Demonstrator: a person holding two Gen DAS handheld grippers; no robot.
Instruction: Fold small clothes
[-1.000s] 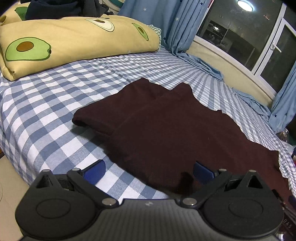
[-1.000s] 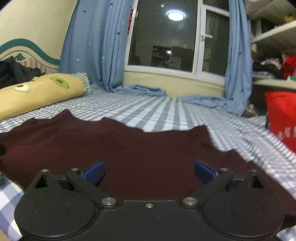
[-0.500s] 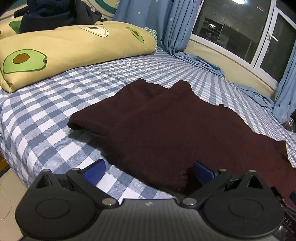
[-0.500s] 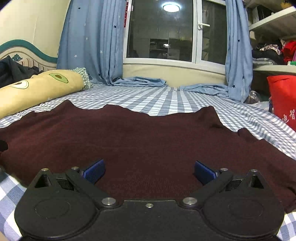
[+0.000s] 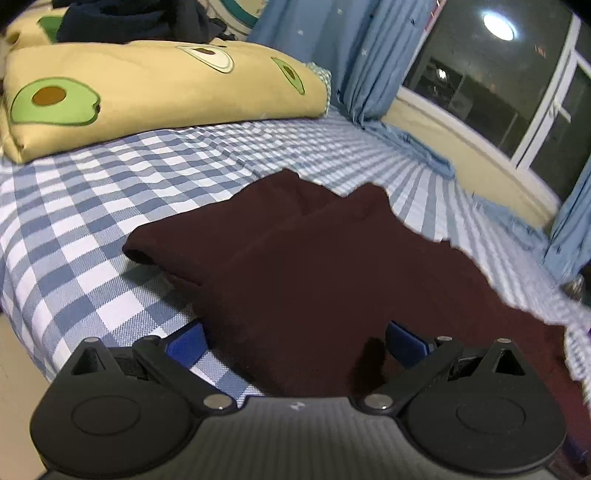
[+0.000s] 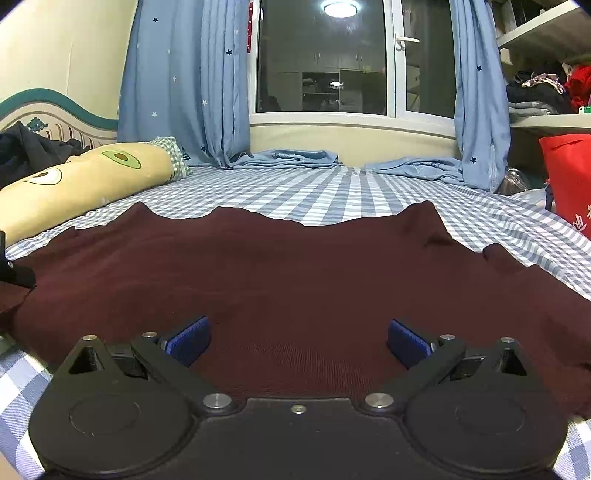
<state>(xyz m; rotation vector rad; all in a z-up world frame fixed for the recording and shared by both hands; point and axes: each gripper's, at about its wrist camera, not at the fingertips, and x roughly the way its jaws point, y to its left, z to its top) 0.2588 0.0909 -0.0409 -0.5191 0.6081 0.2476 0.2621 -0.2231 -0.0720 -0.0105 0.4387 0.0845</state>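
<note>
**2 open grippers poised at the near edge of a dark red garment on a bed**

A dark maroon garment [image 6: 295, 273] lies spread across a blue-and-white checked bedsheet [image 5: 92, 206], its near hem at the edge of the bed. At its left side, one layer of cloth lies folded over another.

The left gripper [image 5: 295, 341] sits low at the garment's left near corner, its jaws spread wide and holding nothing; one blue pad is over bare sheet, the other over cloth. The right gripper [image 6: 298, 339] is also spread wide and empty, both pads above the near hem.

A yellow pillow [image 5: 147, 85] printed with avocados lies at the head of the bed, with dark clothing [image 5: 133, 18] piled on it. Blue star-print curtains [image 6: 184, 81] frame a dark window [image 6: 321, 59].

Likely risks: either gripper could pinch the sheet along with the hem, dragging bedding into the fold. Uneven grips could skew the fold.

A red bag [image 6: 569, 181] at far right carries white characters, cut off at the frame edge and not readable.
</note>
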